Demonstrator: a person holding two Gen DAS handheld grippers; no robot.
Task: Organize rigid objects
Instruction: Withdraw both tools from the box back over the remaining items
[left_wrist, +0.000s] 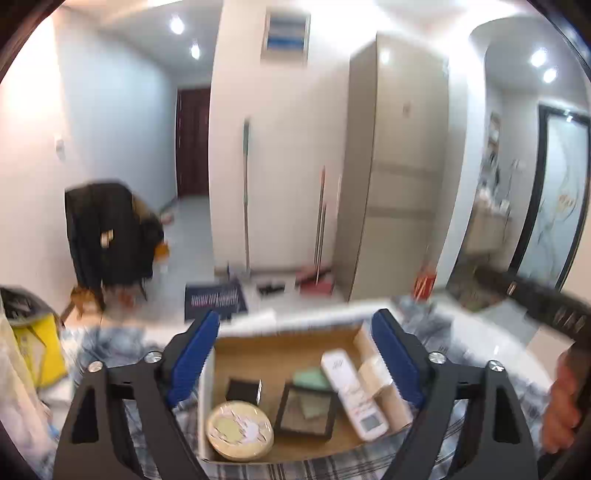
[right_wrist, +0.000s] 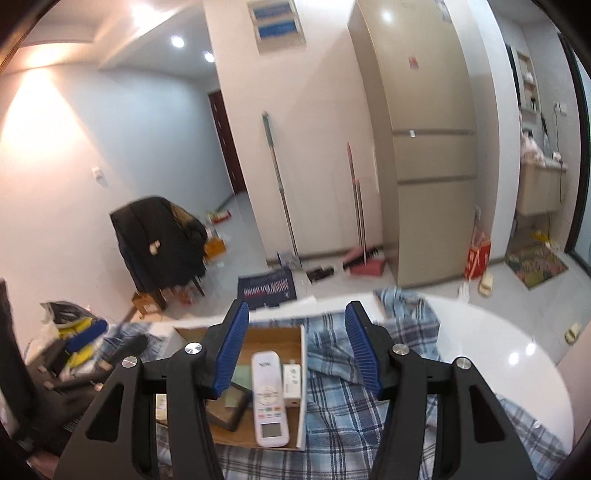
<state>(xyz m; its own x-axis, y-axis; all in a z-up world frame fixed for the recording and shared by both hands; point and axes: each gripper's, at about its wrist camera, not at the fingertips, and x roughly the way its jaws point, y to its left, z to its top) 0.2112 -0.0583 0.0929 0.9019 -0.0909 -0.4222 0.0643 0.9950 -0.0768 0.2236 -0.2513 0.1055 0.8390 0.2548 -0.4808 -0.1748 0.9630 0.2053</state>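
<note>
An open cardboard box (left_wrist: 280, 347) lies on a plaid cloth. It holds a white remote (left_wrist: 351, 395), a round pale tin (left_wrist: 240, 430), a black picture frame (left_wrist: 306, 410), a small black box (left_wrist: 243, 389), a green pad (left_wrist: 312, 376) and a tan carton (left_wrist: 380, 380). My left gripper (left_wrist: 295, 321) hovers above the box, open wide, with nothing between its blue pads. My right gripper (right_wrist: 298, 310) also hangs over the box (right_wrist: 273, 338), open and empty. Below it lie the remote (right_wrist: 267, 398) and a small white carton (right_wrist: 291, 380).
The blue plaid cloth (right_wrist: 332, 406) covers part of a white round table (right_wrist: 498, 350). A person's hand (left_wrist: 561, 398) shows at the right edge. A yellow bag (left_wrist: 40, 350) sits to the left. Beyond stand a chair draped with a black coat (left_wrist: 107, 236) and a tall fridge (right_wrist: 432, 166).
</note>
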